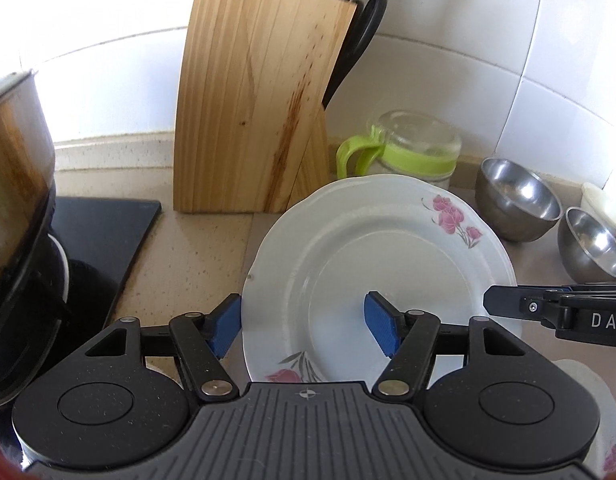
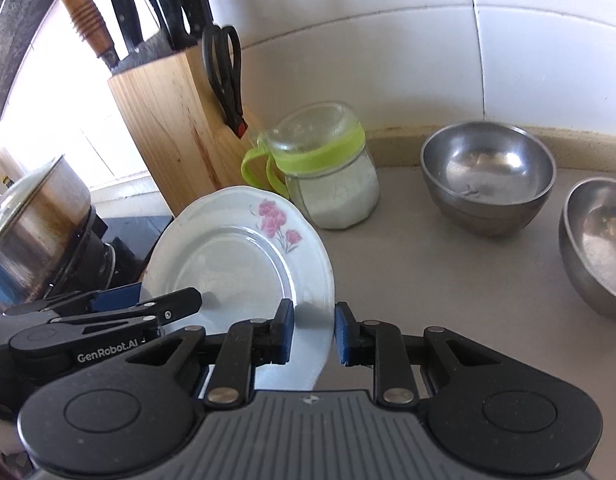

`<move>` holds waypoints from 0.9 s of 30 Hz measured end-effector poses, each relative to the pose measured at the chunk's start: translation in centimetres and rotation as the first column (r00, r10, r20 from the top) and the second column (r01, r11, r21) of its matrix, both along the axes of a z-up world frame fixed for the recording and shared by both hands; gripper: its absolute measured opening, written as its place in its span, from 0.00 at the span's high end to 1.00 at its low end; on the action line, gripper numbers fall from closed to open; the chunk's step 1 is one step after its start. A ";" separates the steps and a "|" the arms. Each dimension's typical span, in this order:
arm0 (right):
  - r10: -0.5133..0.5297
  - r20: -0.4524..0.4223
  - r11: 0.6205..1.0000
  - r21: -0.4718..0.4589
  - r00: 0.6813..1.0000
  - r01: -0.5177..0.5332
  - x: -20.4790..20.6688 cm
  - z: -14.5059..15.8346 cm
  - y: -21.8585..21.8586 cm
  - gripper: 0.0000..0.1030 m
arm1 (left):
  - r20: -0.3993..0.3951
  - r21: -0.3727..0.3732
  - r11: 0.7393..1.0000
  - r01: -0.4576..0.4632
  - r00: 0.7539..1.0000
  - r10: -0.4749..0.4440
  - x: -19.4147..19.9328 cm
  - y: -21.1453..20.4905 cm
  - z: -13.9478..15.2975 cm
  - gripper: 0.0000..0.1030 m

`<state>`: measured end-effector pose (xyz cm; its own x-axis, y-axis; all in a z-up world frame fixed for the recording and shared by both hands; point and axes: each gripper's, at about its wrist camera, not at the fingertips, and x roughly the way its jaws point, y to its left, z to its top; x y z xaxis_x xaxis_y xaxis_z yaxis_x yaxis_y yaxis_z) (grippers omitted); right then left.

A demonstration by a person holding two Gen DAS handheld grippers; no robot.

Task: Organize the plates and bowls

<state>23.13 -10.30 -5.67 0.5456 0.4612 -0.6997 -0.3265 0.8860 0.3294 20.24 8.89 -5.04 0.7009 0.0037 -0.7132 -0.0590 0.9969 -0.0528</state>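
Observation:
A white plate (image 1: 368, 240) with pink flowers hangs tilted above the counter between both grippers. My left gripper (image 1: 303, 328) straddles its left side. One blue pad (image 1: 227, 328) sits against the outer rim and the other pad (image 1: 382, 328) lies on the plate's face near the middle. In the right wrist view my right gripper (image 2: 316, 334) is shut narrowly on the right rim of the plate (image 2: 227, 248). Two steel bowls (image 2: 488, 176) (image 2: 600, 240) stand empty on the counter to the right. Another flowered white dish (image 1: 592, 420) shows under the left gripper's body.
A wooden knife block (image 1: 251, 100) with scissors stands at the back by the tiled wall. A glass jar (image 2: 328, 168) with a green band sits beside it. A steel pot (image 1: 15, 180) on a black hob (image 1: 103, 232) crowds the left side.

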 end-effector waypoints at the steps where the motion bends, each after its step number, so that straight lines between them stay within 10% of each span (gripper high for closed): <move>1: -0.005 0.003 1.000 0.003 1.000 0.005 -0.1 0.2 -0.1 0.74 | 0.006 0.000 1.000 0.001 1.000 -0.001 -0.2 -0.1 0.2 0.30; 27: -0.108 0.006 0.994 0.006 0.994 0.107 -5.6 2.2 -4.9 0.74 | 0.045 0.014 0.993 0.115 0.992 -0.116 -3.2 -4.4 3.3 0.30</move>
